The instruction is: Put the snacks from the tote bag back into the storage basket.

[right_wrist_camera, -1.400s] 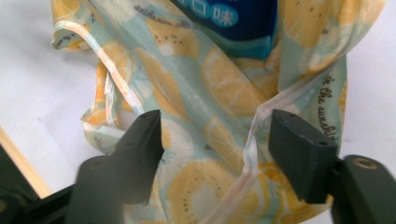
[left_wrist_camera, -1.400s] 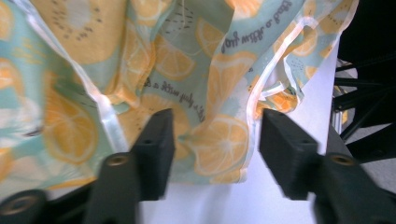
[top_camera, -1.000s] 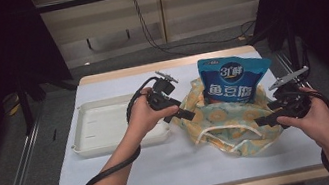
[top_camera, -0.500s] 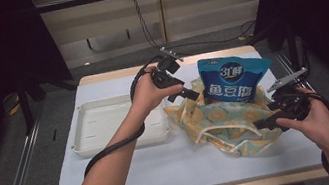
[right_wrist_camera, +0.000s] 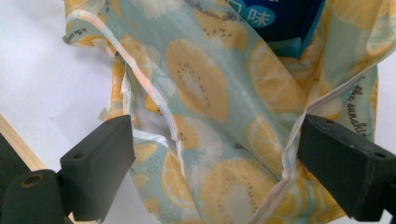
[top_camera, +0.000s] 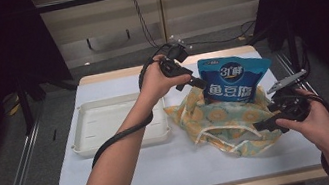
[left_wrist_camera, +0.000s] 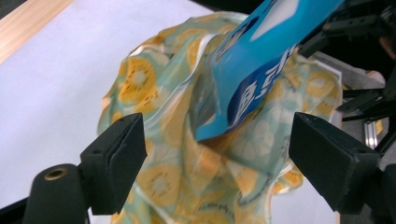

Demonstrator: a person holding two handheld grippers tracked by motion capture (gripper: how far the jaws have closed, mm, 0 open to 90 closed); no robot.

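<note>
High view first: a person stands at the near edge of the table (top_camera: 116, 181) with a gripper in each hand. The left gripper (top_camera: 197, 81) is raised over the far half of the table, its black tips at the upper left corner of a blue snack bag (top_camera: 231, 80); whether they touch the bag I cannot tell from there. That bag stands upright in the mouth of a yellow-and-green fruit-print cloth bag (top_camera: 224, 125), which lies crumpled on the right half of the table, toward the right edge.

Left gripper view has the left gripper (left_wrist_camera: 217, 156) with its jaws wide apart and nothing pressed by either pad; they have just been closing a little. The blue snack bag (left_wrist_camera: 254, 79) and the cloth bag (left_wrist_camera: 163, 140) lie beyond the gap, not clamped.

Right gripper view shows the right gripper (right_wrist_camera: 215, 161) spread wide too, having just been opening. The cloth bag (right_wrist_camera: 210, 93) fills the space between the jaws, a white-piped hem running past the right one, but no pad pinches it. From above, this gripper (top_camera: 264, 124) sits at the cloth bag's right side, near the table's right edge.

A white tray (top_camera: 90, 145) lies on the left half of the table, just beside the cloth bag.
</note>
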